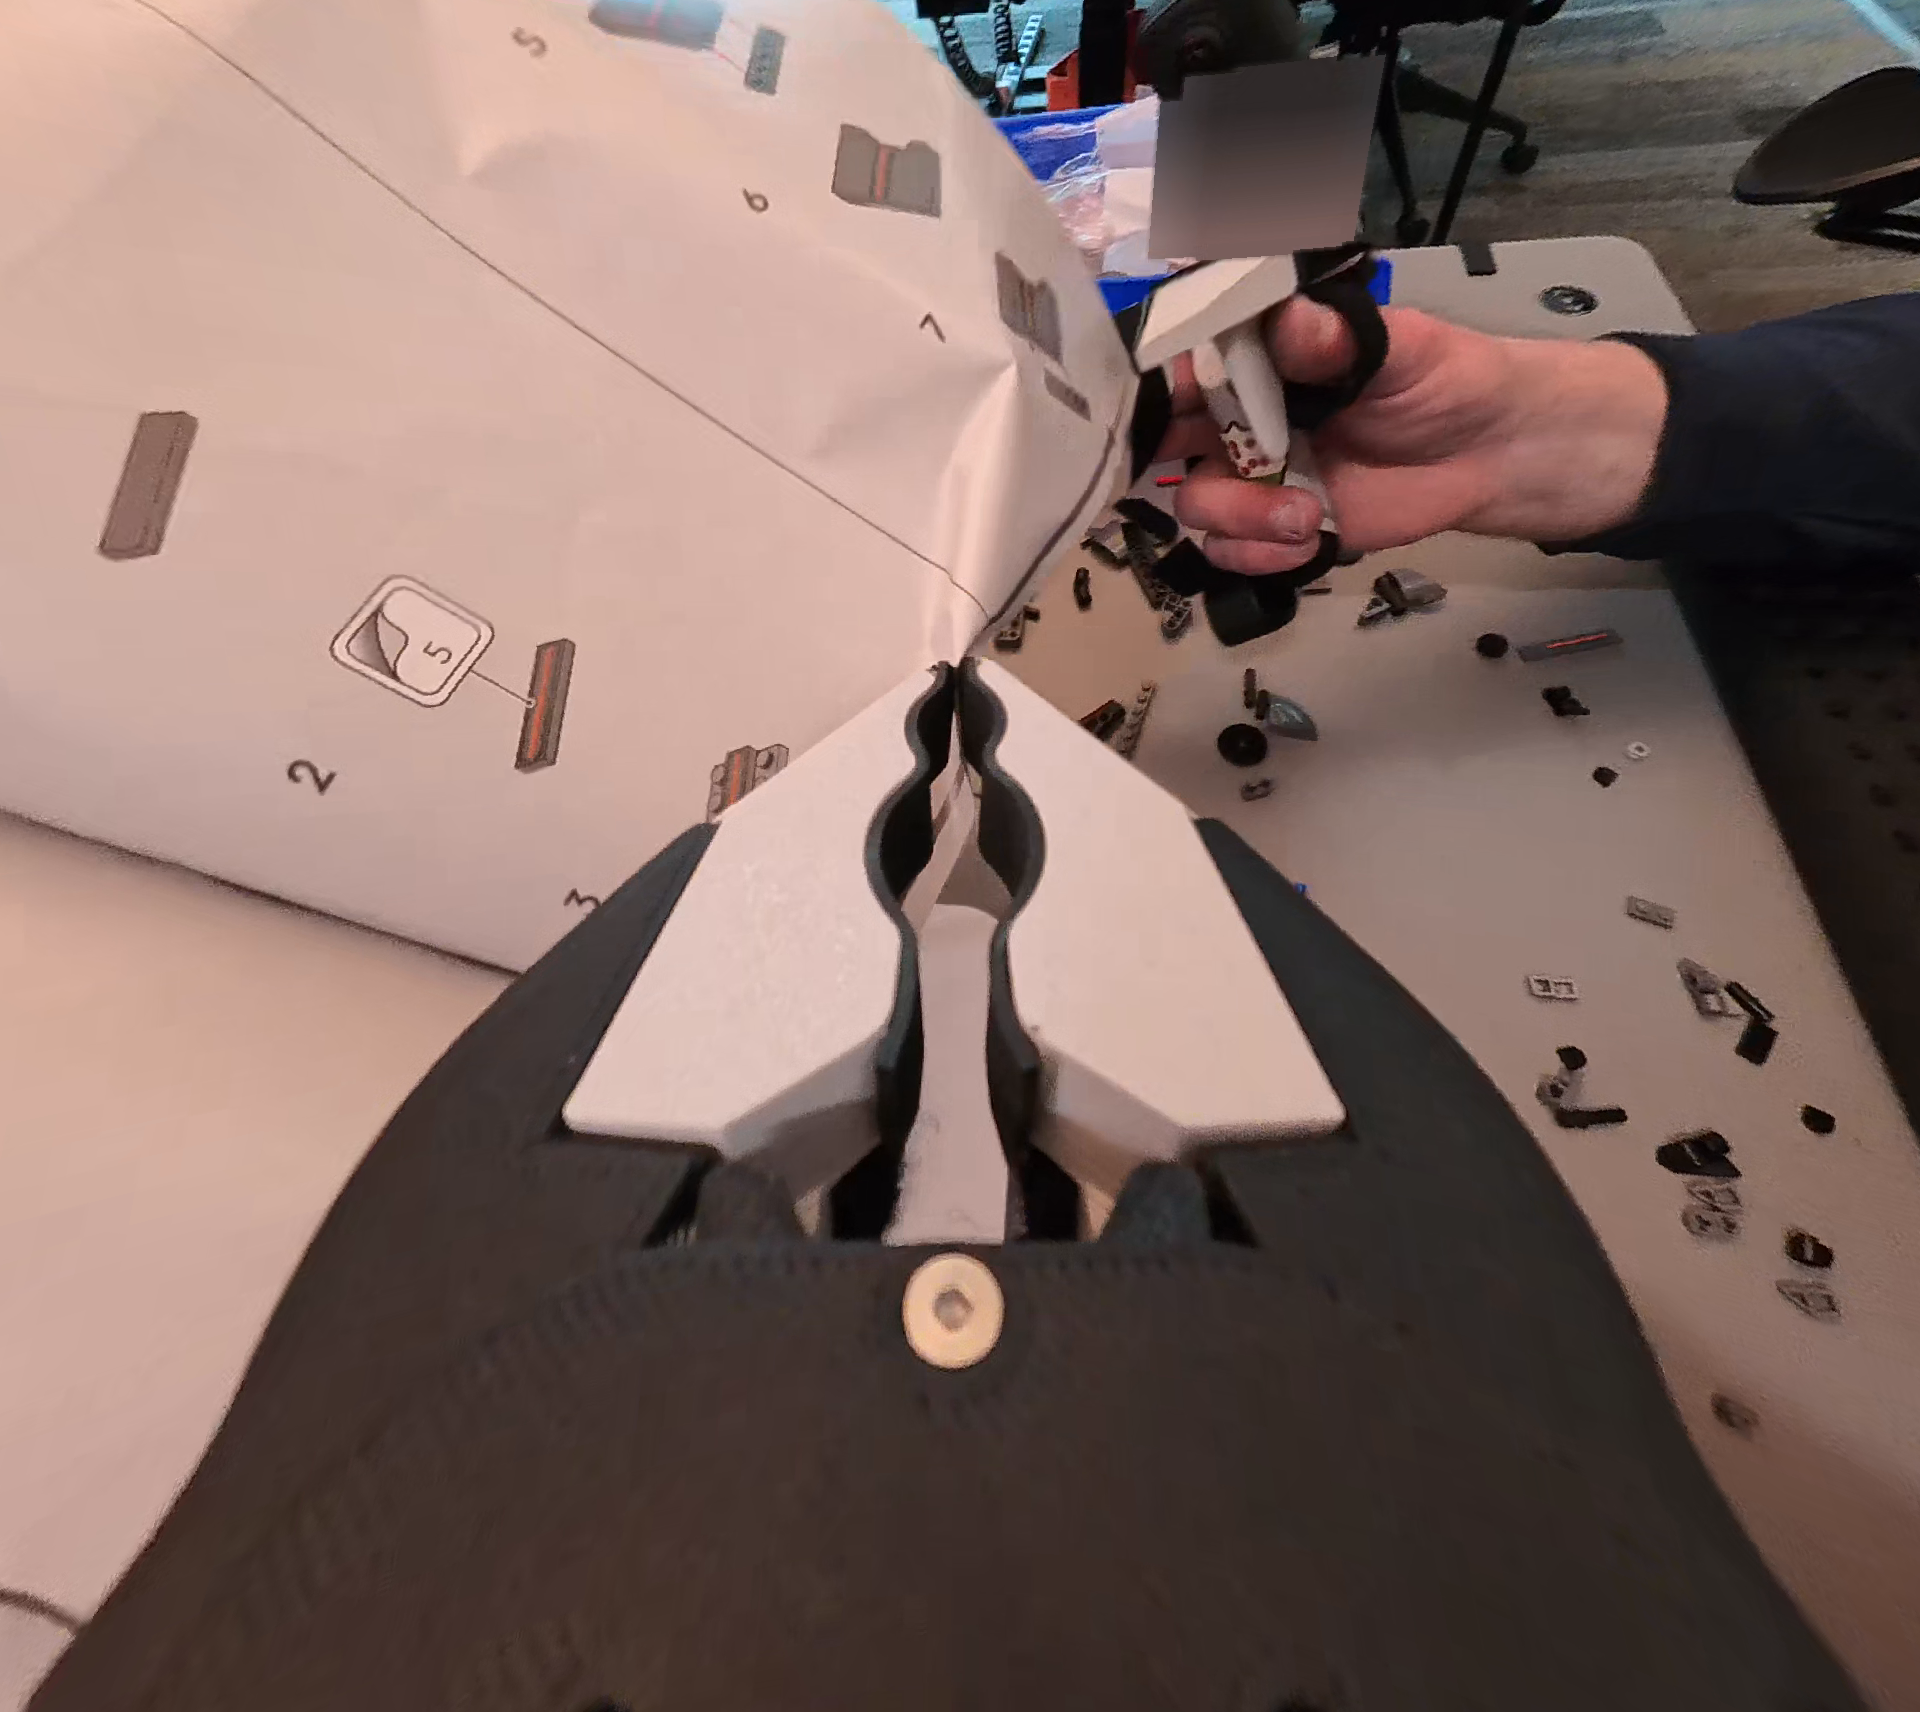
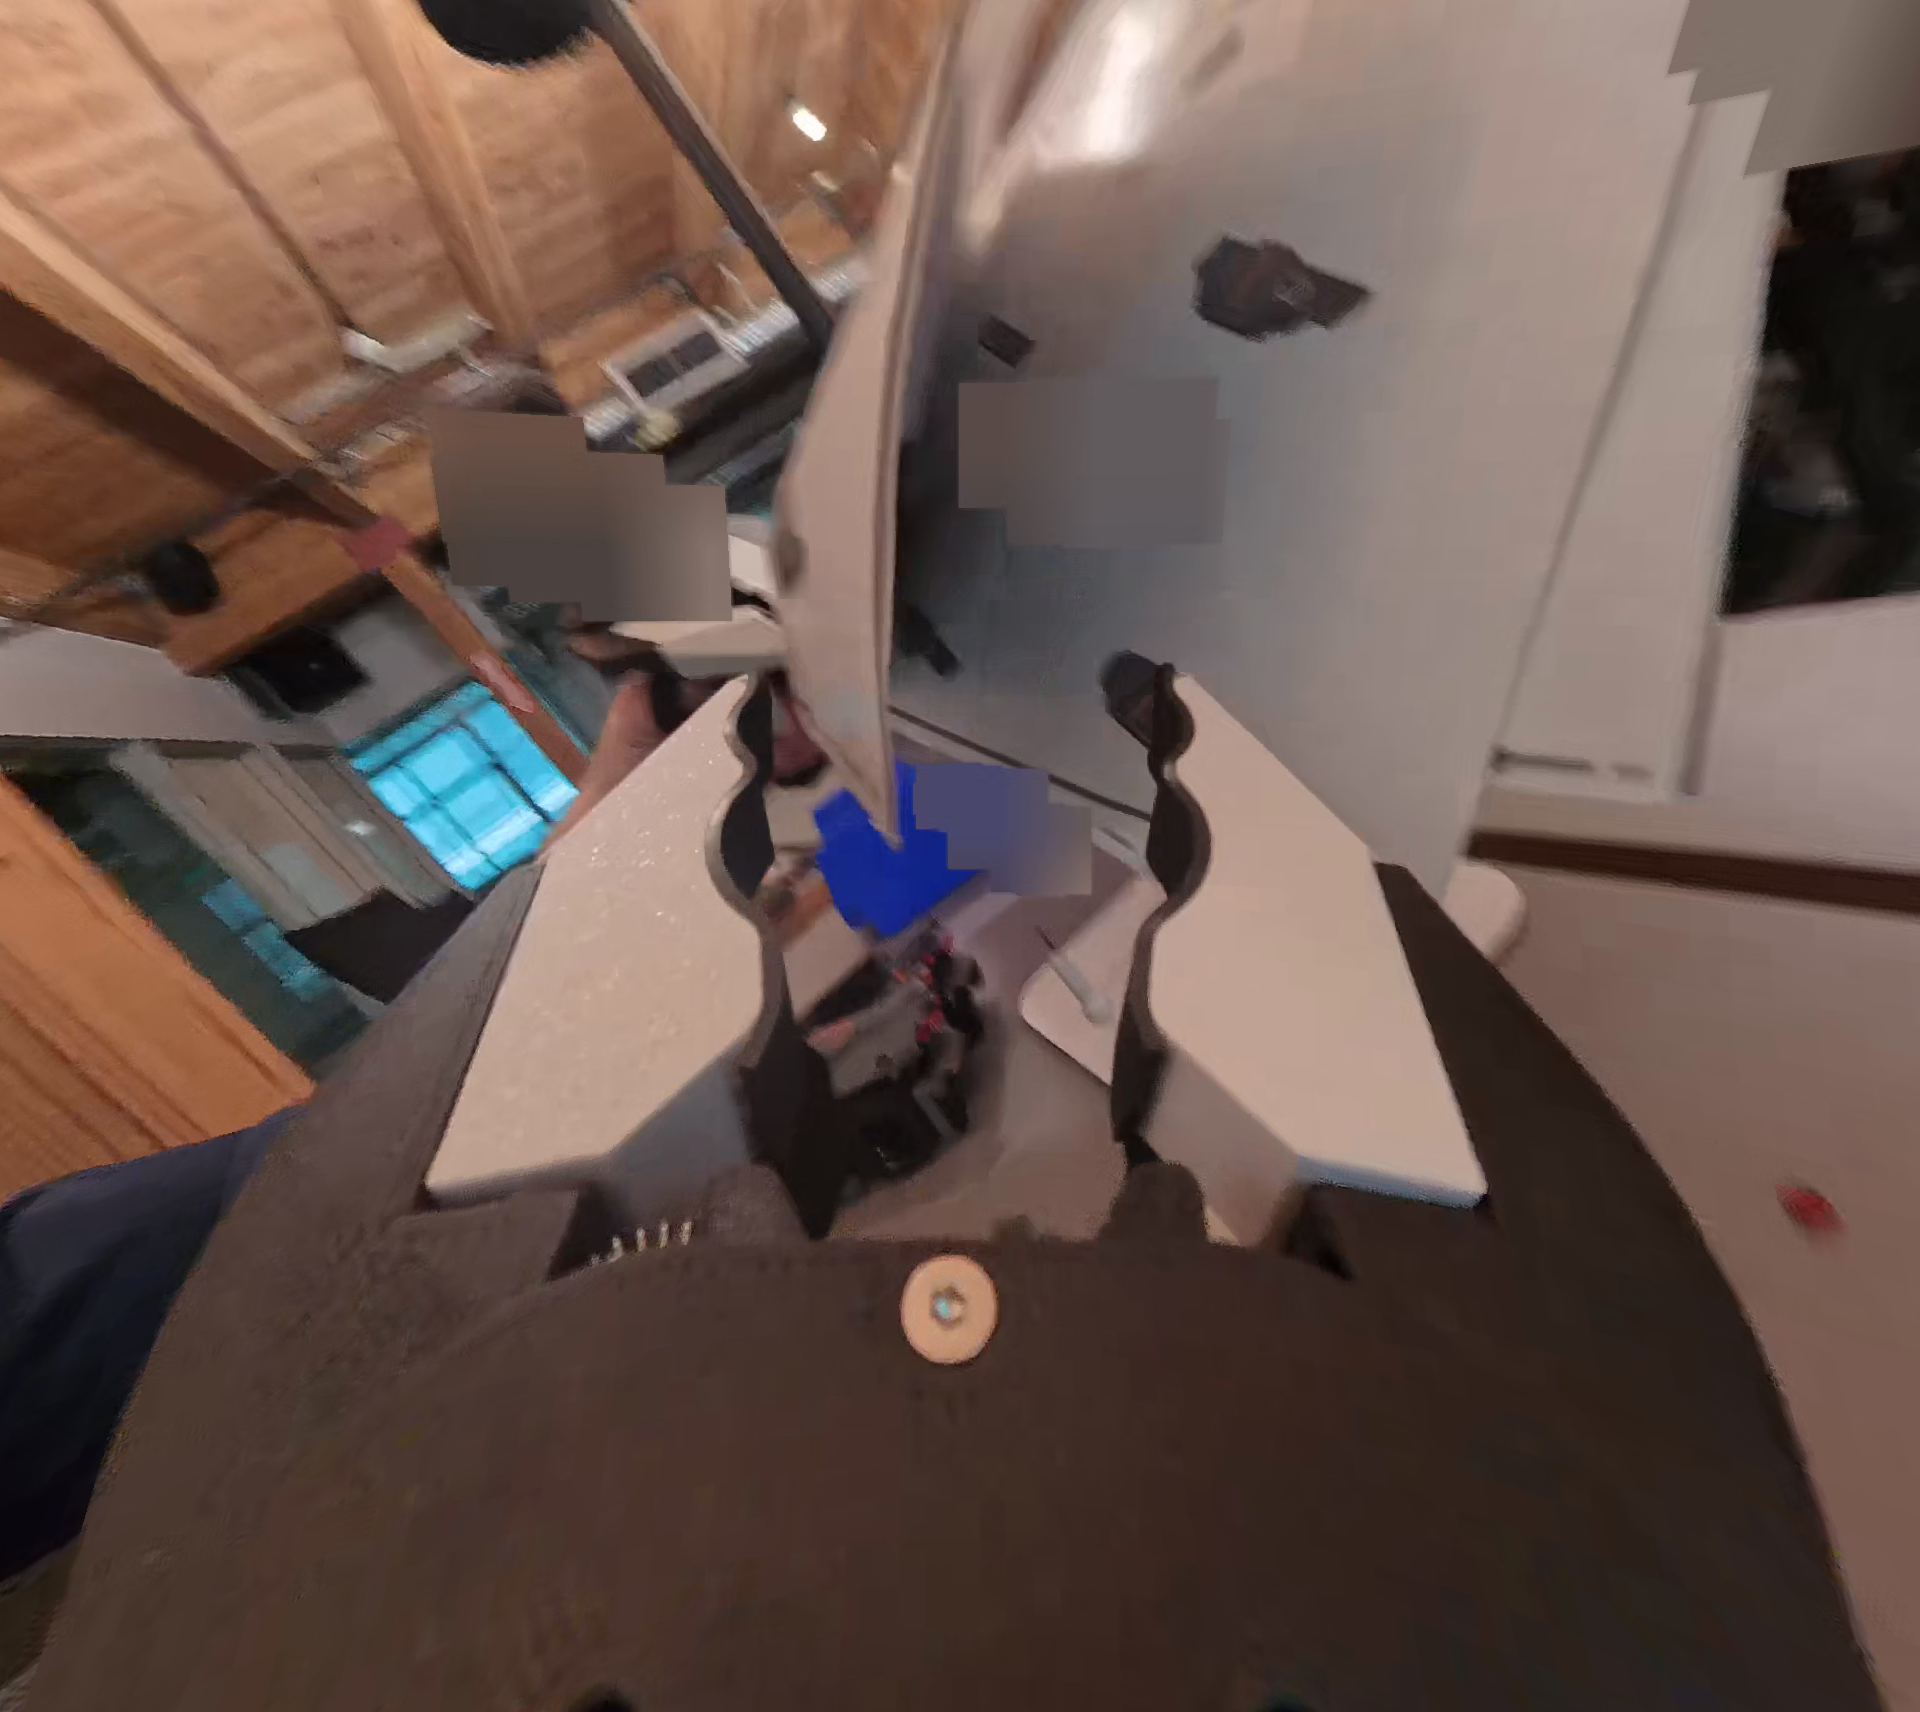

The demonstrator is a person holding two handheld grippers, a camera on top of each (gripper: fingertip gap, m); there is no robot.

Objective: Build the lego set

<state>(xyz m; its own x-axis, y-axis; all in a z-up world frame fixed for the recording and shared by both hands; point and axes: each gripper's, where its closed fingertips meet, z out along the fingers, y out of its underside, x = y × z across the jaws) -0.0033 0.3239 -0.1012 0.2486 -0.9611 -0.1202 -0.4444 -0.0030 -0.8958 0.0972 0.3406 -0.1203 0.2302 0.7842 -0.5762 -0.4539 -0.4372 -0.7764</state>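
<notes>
left gripper [image 1: 954, 675]: clamped tight on the corner of the instruction sheet [image 1: 468, 374], paper pinched right at the fingertips and creased there

instruction sheet: big white page w/ small grey-and-red part drawings, lifted off the table and bowed up, spreading left and above the left gripper; in the right wrist view it stands edge-on, just past the fingertips

right gripper [image 2: 961, 706]: jaws wide apart, nothing between the pads; the sheet's [image 2: 1195, 374] lower edge hangs just beyond the gap, can't tell if it touches. View's tilted up and pretty blurry

right gripper from the left cam [image 1: 1195, 358]: held in the person's hand [image 1: 1455, 436], tip against the sheet's far right edge

lego pieces [image 1: 1558, 831]: mostly black and grey bits scattered over the white table [image 1: 1403, 883], right of the left gripper, below the hand, well apart from both grippers' tips

blue bin [image 1: 1049, 135]: behind the sheet's top edge; also visible as a blue patch [image 2: 873, 873] btw the right gripper's fingers, farther off
</notes>
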